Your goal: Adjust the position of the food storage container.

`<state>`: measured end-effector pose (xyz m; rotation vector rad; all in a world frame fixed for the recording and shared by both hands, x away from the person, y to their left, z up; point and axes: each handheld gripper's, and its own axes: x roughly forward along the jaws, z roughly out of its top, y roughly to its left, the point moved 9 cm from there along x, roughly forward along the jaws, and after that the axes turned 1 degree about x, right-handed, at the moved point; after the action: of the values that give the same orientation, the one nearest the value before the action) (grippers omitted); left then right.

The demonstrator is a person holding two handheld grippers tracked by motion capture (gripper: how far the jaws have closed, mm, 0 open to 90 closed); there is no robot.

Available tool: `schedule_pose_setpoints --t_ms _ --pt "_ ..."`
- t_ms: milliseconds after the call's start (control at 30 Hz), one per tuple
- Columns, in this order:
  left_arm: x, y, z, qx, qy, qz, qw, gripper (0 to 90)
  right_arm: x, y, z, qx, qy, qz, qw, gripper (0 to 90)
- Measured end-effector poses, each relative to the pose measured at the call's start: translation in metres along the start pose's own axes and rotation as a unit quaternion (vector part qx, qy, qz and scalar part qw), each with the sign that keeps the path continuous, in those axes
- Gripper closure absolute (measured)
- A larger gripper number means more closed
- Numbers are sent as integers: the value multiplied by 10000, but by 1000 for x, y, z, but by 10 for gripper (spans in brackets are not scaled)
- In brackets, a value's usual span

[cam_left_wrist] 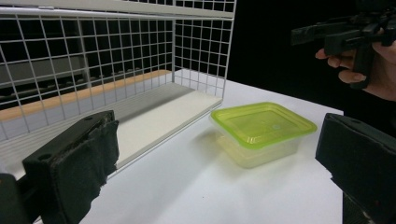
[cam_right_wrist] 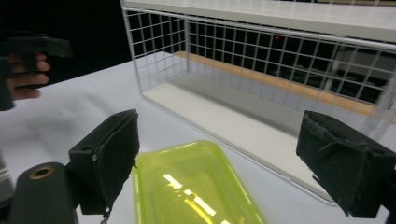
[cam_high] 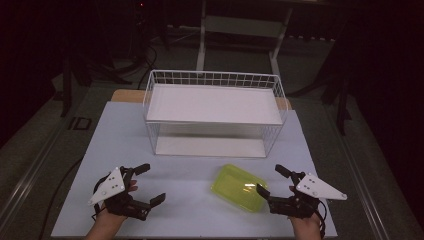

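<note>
Two tools, both spread wide and holding nothing. Left tool [cam_high: 142, 184] sits near the front-left corner of the surface [cam_high: 185, 210], jaws pointing inward toward the middle; right tool [cam_high: 272, 181] is near the front-right corner, also angled inward. Looks like a ready stance: both hands parked at the front edge, facing the work. Yellow-green lidded container [cam_high: 239, 187] lies flat on the surface toward the front, right of centre, lid on, skewed relative to the front edge. Right tool's nearer jaw is just beside the container's right end; can't tell from above whether it touches, and the right gripper view shows the lid lying low between the jaws with clear gaps either side, so no grip. Left tool is well apart from it. White wire rack [cam_high: 215, 112] with an upper and a lower shelf stands at the back of the surface, open side facing the person, both shelves bare. My guess: the container is staged in front of that opening for loading onto a shelf, right tool best placed to take it.
</note>
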<state>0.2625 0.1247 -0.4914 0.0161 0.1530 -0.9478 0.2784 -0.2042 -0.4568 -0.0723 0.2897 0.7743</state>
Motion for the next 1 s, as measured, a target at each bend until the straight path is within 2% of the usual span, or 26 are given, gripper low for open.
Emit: schedule_pose_setpoints --t_ms 33,100,167,267,300,367,467,600,667,700,733,767,800,867,933,1000 --pt "0 0 0 -7 -3 -19 10000 0 0 1 0 15 47 72 10000 129" --pt "0 0 0 28 -4 -1 10000 0 1 -1 1 6 144 -102 9998 129" --pt "0 -1 1 48 -4 -5 10000 0 0 3 3 34 117 186 9998 130" --pt "0 -1 0 53 5 -19 10000 0 1 3 2 41 253 178 9995 138" --pt "0 -1 0 49 12 -19 10000 0 2 2 -2 -72 388 161 9991 173" --pt "0 -2 0 62 38 -27 10000 0 1 -1 -7 -133 558 133 9983 265" --pt "1 -2 -1 74 55 -34 10000 0 2 -7 -16 -117 832 138 9964 368" --pt "1 -3 -2 88 82 -43 9999 0 3 -17 -34 90 1121 130 9936 559" --pt "2 -4 -3 100 91 -58 9999 0 3 -20 -41 48 1229 92 9924 643" --pt "2 -4 -3 100 91 -58 9999 0 3 -20 -41 48 1229 92 9924 643" --pt "2 -4 -3 100 91 -58 9999 0 3 -22 -45 27 1281 79 9917 680" --pt "3 -5 -4 84 124 -76 9999 0 4 -26 -56 52 1419 38 9899 804" --pt "3 -5 -5 69 135 -84 9999 0 5 -26 -60 65 1491 78 9888 841" --pt "4 -5 -5 68 157 -94 9998 0 7 -30 -69 41 1565 -16 9877 892" --pt "4 -5 -6 69 185 -96 9998 0 8 -31 -74 89 1639 6 9864 899" --pt "4 -6 -7 85 203 -109 9997 0 7 -29 -77 49 1689 147 9855 899"
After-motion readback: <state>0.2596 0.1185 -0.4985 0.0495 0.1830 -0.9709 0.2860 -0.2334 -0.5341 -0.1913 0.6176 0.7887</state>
